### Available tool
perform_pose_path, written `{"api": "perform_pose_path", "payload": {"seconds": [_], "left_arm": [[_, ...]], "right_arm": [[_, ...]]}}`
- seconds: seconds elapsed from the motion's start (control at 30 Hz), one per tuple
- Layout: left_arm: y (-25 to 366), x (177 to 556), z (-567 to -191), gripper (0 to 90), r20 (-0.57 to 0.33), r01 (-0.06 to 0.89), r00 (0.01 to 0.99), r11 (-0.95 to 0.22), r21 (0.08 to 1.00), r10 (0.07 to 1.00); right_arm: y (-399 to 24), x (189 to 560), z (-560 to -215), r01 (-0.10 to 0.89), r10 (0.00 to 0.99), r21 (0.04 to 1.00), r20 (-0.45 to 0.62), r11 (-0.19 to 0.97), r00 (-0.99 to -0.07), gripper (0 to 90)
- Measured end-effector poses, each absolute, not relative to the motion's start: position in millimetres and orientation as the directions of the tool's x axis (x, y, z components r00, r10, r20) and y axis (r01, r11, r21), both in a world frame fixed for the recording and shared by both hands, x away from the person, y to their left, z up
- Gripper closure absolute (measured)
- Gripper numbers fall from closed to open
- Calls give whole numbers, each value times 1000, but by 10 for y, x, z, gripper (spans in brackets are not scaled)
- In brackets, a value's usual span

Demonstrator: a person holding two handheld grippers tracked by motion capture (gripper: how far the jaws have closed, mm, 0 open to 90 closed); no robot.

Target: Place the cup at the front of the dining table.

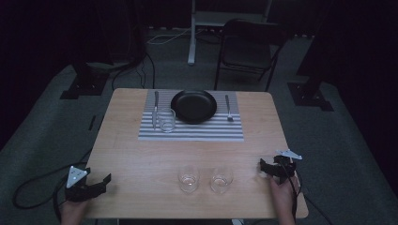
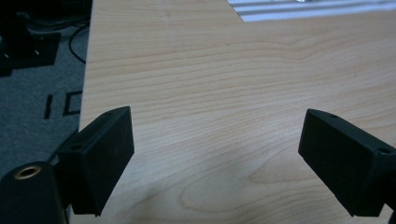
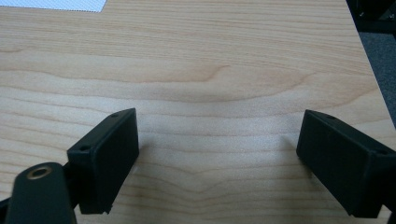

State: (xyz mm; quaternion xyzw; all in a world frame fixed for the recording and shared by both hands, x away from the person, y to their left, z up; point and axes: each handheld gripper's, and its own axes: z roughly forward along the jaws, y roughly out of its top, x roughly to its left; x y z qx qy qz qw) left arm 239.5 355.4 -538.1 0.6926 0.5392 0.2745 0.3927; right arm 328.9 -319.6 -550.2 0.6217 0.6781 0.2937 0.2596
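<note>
Wooden table (image 1: 141, 159) with a striped mat (image 1: 192, 132) at its far side; on the mat sit a black plate (image 1: 194, 106), a knife (image 1: 156, 108) to its left, a fork (image 1: 228, 108) to its right, and one clear glass (image 1: 166, 120) near the knife. Two more glasses stand side by side near the front edge; the left glass (image 1: 188, 178) and the right glass (image 1: 221, 178) are close but not touching. Left gripper (image 1: 104, 180) hangs at the front left corner, its jaws wide apart with nothing between them, well apart from the left glass. Right gripper (image 1: 261, 167) rests at the front right, jaws wide too and empty, near the right glass but not touching it.
</note>
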Motion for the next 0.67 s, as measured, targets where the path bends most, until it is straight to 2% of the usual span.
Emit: {"api": "perform_pose_path", "payload": {"seconds": [0.17,0.2,0.27,0.67], "left_arm": [[3577,2363,-5379,111,-29,527,262,-118,842,965],[3576,2366,-5384,111,-2,533,260,-142,834,966],[3588,2362,-5349,111,-37,528,276,-120,841,960],[3568,2364,-5369,111,-12,542,277,-146,828,961]], "right_arm": [[-3196,3289,-5502,690,996,721,13,55,-92,124],[-3196,3289,-5502,690,996,721,13,55,-92,124],[-3196,3290,-5502,690,996,721,13,55,-92,124],[-3196,3290,-5502,691,996,721,13,55,-92,124]]}}
